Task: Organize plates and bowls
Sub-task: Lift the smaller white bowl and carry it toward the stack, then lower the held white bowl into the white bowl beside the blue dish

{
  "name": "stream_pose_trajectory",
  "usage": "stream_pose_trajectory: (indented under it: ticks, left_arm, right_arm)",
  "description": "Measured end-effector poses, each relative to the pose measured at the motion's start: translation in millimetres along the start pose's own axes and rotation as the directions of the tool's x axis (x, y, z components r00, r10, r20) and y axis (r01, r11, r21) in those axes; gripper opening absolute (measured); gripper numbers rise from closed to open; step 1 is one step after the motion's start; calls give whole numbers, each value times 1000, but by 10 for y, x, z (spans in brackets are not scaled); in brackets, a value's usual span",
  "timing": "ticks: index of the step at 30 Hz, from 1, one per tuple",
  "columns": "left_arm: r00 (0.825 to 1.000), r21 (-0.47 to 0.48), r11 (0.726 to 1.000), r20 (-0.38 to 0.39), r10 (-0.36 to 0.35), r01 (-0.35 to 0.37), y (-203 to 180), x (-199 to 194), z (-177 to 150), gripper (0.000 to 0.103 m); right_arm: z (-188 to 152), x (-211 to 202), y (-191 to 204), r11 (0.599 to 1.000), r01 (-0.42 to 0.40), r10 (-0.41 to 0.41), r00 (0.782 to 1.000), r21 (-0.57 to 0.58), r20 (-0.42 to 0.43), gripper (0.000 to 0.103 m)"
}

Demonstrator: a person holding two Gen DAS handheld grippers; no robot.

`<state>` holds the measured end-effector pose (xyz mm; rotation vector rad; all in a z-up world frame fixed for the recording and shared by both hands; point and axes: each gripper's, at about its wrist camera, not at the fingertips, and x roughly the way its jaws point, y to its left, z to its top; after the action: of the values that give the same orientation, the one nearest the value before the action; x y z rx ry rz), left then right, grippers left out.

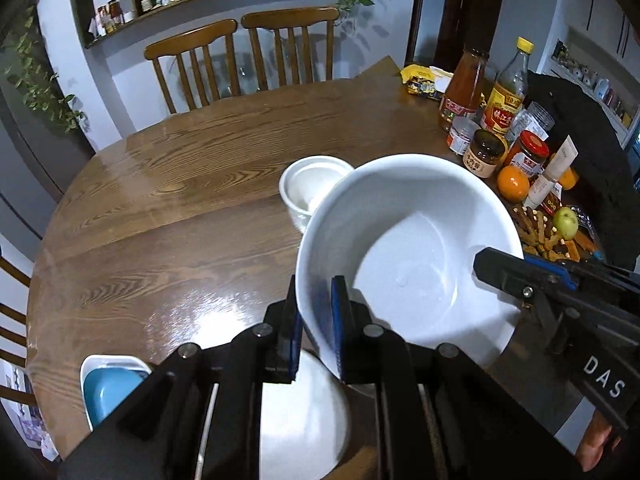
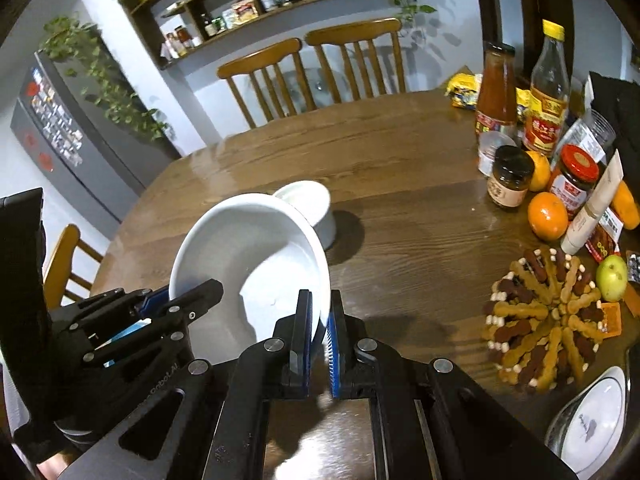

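A blue dish sits at the counter edge, half hidden behind the left tongs. These clamp the near-left rim of a tilted big white bowl, which covers part of a small white cup. The right tongs pinch the bowl's opposite rim. Below it, a white plate is probably lying flat, mostly blocked.

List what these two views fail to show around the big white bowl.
- Left wrist view: the white plate under the left gripper is mostly hidden by it.
- Both views: the small white bowl is partly covered by the large white bowl.
- Right wrist view: the patterned plate is cut off by the frame edge.
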<state>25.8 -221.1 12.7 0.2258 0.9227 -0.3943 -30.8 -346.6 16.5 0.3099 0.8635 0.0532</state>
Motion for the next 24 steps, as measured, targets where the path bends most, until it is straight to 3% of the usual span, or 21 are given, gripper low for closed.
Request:
stream_pose_trajectory:
  ticks: [11,24]
  left_arm:
    - [999,-31,999,-2,36,-36,383,-143,-234,12]
    - [995,-67,996,-87,50,-56,799,-54,-567,12]
  right_arm:
    - [-130,78,485,998,-32,30,999,-59,-31,8]
    - [-344,380,894,994,-68,56,990,-90,-130,8]
